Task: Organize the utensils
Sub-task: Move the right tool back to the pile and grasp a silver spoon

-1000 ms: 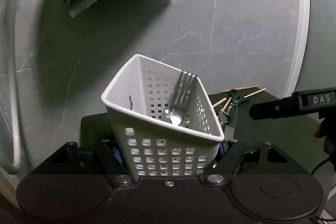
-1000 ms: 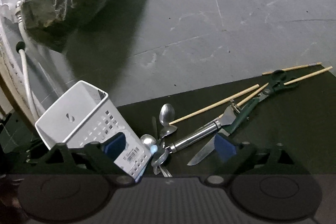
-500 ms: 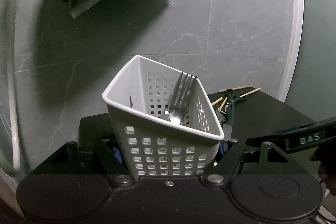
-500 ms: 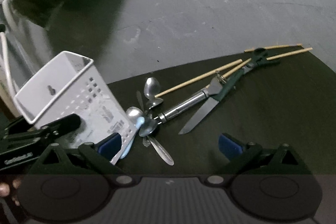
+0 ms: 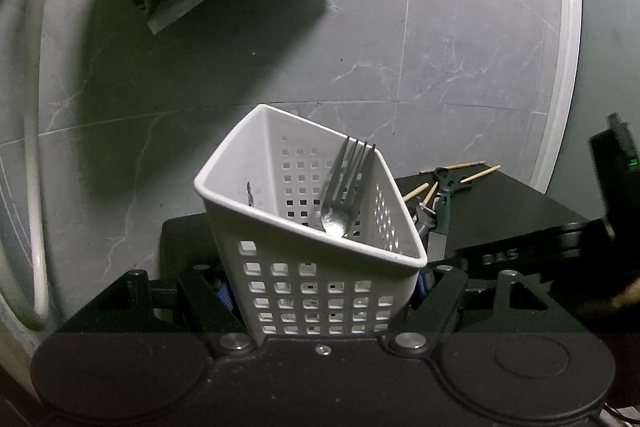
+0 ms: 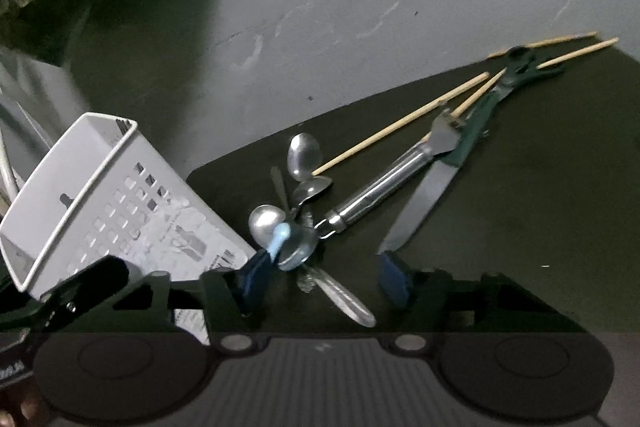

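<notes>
Spoons [image 6: 280, 227] lie tangled on the dark mat [image 6: 520, 187] beside the knife [image 6: 420, 211], chopsticks [image 6: 400, 131] and peeler [image 6: 380, 195]. Right tongs [image 6: 320, 279] are spread around that heap, gripping nothing; closing there may snag several pieces or flick the knife. Left tongs [image 5: 320, 291] clamp the tilted basket [image 5: 312, 287], fork [image 5: 344, 195] inside, which could slide out. Mat edge lies close behind; open room is rightward.

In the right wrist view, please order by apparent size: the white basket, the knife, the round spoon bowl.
1. white basket, largest, though also nearest the camera
2. knife
3. round spoon bowl, smallest
</notes>
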`<control>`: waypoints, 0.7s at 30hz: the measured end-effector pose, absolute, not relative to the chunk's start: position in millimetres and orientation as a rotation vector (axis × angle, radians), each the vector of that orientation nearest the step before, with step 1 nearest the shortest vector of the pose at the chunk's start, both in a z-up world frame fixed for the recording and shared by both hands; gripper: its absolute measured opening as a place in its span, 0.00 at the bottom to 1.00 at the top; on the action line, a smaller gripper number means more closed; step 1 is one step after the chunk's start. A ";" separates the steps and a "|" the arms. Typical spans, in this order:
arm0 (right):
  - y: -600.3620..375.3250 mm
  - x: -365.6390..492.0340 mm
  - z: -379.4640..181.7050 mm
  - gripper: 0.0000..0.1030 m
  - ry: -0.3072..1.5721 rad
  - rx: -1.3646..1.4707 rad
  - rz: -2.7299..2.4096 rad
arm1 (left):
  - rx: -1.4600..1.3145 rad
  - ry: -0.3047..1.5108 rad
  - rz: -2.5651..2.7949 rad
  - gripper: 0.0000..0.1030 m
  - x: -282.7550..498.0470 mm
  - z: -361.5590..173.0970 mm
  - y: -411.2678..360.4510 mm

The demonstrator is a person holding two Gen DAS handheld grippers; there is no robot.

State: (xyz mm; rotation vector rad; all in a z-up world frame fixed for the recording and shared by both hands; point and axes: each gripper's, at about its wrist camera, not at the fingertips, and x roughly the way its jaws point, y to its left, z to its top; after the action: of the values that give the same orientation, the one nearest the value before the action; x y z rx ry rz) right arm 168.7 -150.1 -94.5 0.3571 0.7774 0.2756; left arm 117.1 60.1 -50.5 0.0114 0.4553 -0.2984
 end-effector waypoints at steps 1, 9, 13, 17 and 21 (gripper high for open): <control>-149.0 172.1 -96.7 0.52 0.788 0.364 0.280 | 0.012 0.456 -0.296 0.74 115.9 -50.7 60.9; -133.6 191.9 -108.8 0.24 0.826 0.389 0.323 | 0.014 0.461 -0.286 0.74 114.8 -50.8 60.3; -131.2 196.3 -111.5 0.07 0.835 0.397 0.334 | 0.010 0.462 -0.280 0.74 115.4 -50.5 60.4; -133.7 198.5 -109.6 0.02 0.827 0.382 0.332 | 0.006 0.461 -0.272 0.74 115.2 -50.8 59.7; -141.1 195.2 -107.8 0.01 0.810 0.383 0.320 | 0.004 0.460 -0.270 0.74 114.1 -50.9 59.4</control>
State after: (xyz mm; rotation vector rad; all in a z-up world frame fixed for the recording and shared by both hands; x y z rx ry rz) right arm 195.2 -141.1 -107.8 0.3828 0.8103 0.3200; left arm 114.1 59.4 -50.9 0.0042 0.4603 -0.2702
